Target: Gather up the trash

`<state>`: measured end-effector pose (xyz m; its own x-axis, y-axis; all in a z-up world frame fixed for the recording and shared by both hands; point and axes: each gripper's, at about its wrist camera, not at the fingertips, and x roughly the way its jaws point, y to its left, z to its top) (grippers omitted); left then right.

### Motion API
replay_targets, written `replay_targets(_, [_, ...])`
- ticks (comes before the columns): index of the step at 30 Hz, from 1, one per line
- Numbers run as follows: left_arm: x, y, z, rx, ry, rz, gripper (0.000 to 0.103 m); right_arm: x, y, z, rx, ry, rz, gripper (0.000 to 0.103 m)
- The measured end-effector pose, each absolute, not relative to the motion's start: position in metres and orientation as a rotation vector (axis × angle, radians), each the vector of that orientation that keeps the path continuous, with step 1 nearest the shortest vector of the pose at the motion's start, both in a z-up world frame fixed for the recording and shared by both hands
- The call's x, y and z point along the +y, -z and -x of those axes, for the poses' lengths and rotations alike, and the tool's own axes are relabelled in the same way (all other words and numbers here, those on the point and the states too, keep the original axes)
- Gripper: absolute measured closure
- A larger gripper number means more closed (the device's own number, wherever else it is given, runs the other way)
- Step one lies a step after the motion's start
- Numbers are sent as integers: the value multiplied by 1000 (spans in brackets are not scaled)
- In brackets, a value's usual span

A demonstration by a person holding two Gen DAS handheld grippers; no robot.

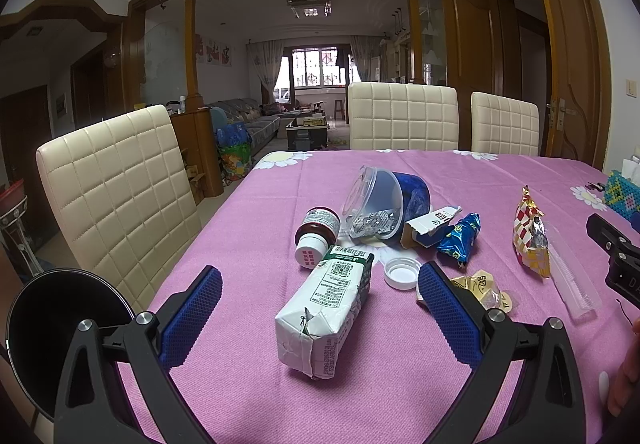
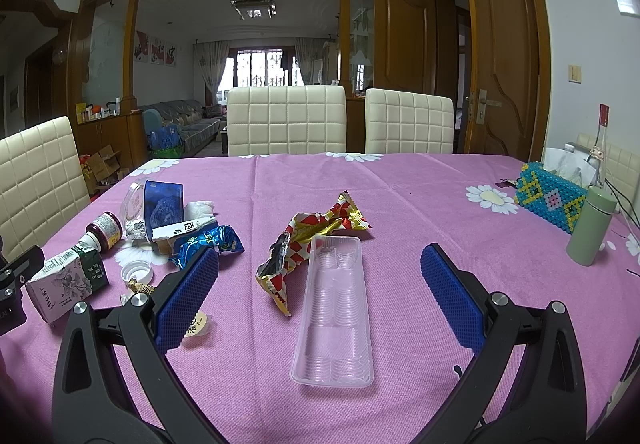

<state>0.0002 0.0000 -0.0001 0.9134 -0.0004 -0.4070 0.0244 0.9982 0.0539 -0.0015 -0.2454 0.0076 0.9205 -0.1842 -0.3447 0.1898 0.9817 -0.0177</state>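
Trash lies on the pink tablecloth (image 1: 240, 384). My left gripper (image 1: 320, 284) is open, its fingers either side of a crushed milk carton (image 1: 326, 310). Beyond it lie a brown pill bottle (image 1: 316, 230), a white cap (image 1: 401, 272), a tipped clear tub (image 1: 380, 203), a torn box (image 1: 430, 230), a blue wrapper (image 1: 460, 238) and gold wrappers (image 1: 484, 290). My right gripper (image 2: 320, 268) is open, straddling a clear plastic tray (image 2: 334, 312). A red-and-gold wrapper (image 2: 308, 240) lies just left of the tray. The carton (image 2: 66, 282) also shows at the far left of the right wrist view.
A beaded tissue box (image 2: 550, 197), a green flask (image 2: 588, 226) and a glass bottle (image 2: 600, 147) stand at the table's right edge. Cream chairs (image 2: 286, 119) line the far side and the left side (image 1: 116, 195). A black disc (image 1: 52, 328) is at the left.
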Motion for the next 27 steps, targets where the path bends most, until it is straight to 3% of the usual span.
replay_targets(15, [0, 1, -4, 458, 31, -51, 7, -245, -7, 1, 355, 193, -18, 3])
replay_targets(27, [13, 31, -49, 733, 37, 34, 7, -279, 12, -29, 562, 267, -175, 3])
